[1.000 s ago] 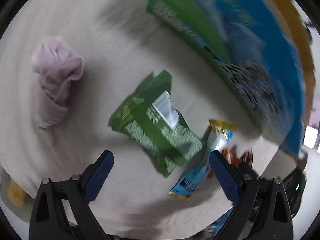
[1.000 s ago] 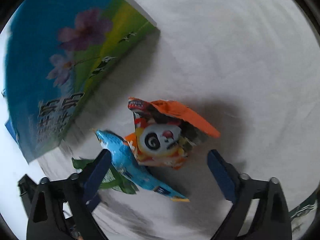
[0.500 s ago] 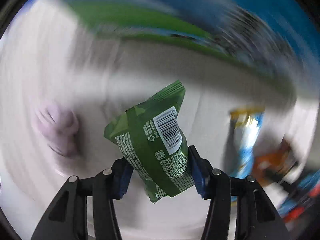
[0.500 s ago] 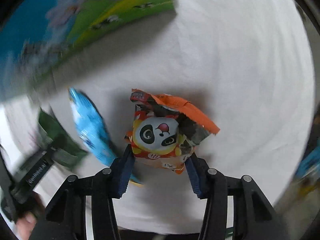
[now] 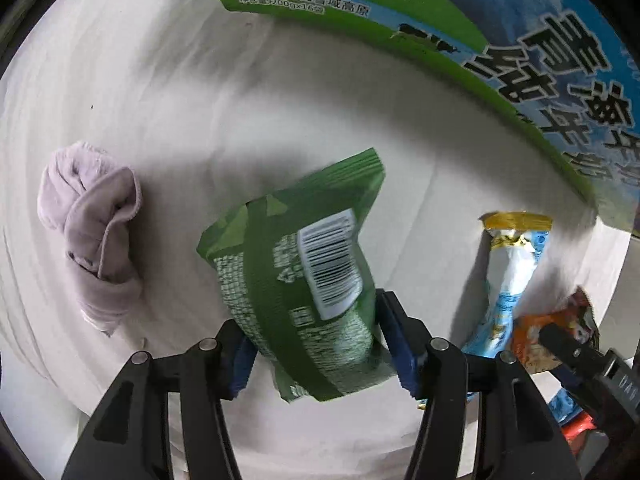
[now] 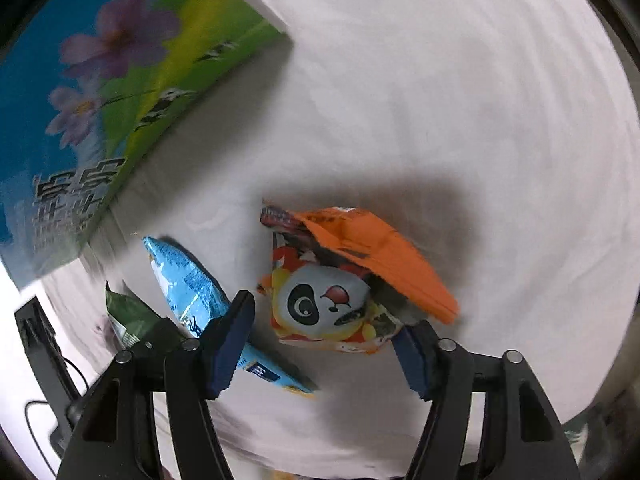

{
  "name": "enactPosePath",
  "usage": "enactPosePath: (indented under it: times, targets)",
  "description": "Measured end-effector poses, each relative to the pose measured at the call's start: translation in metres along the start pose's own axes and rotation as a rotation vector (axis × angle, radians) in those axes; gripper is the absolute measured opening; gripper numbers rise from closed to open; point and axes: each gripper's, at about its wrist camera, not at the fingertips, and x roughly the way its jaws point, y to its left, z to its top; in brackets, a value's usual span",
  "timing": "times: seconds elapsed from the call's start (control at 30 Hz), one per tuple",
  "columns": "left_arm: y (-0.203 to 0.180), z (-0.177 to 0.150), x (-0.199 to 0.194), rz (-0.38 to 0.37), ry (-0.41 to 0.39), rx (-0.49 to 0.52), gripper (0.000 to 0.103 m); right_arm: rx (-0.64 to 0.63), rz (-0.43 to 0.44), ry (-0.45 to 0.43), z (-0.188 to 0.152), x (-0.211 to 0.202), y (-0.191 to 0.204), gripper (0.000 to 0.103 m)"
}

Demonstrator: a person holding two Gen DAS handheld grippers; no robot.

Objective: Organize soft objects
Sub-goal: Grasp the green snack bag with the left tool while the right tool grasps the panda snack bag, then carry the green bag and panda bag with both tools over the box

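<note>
Lilac cloth (image 5: 94,236) beside green packet (image 5: 304,280)

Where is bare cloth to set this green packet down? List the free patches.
Widest: the white cloth right of and beyond the panda packet. Also the strip between the purple rolled cloth and the printed box, beyond the green packet in the left gripper. Crowded: blue packet, panda packet and box sit close together.

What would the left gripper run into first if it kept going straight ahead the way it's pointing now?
Probably the white tablecloth, maybe just short of the big printed carton; depth is unclear. The left gripper holds the green packet.
</note>
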Motion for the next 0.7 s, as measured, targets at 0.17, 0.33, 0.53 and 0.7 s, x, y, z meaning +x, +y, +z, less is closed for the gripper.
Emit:
enactPosePath:
  times: [0.17,0.33,0.53,0.7]
  targets:
    - [-0.026,-0.001,-0.008,0.115,-0.06,0.185,0.049,-0.232,-0.159,0.033,-0.001,-0.001,0.027,0.053]
    - [-0.058,-0.007,-0.016,0.233,-0.126,0.327,0.049,-0.323,-0.175,-0.087,0.002,-0.025,0.048,0.089]
    - [-0.052,-0.003,-0.019,0.122,-0.073,0.196,0.05,-0.177,-0.054,-0.112,0.001,-0.05,0.018,0.102]
    - [-0.036,-0.007,-0.016,0.091,-0.048,0.139,0.05,-0.081,0.016,-0.111,-0.013,-0.048,-0.014,0.102]
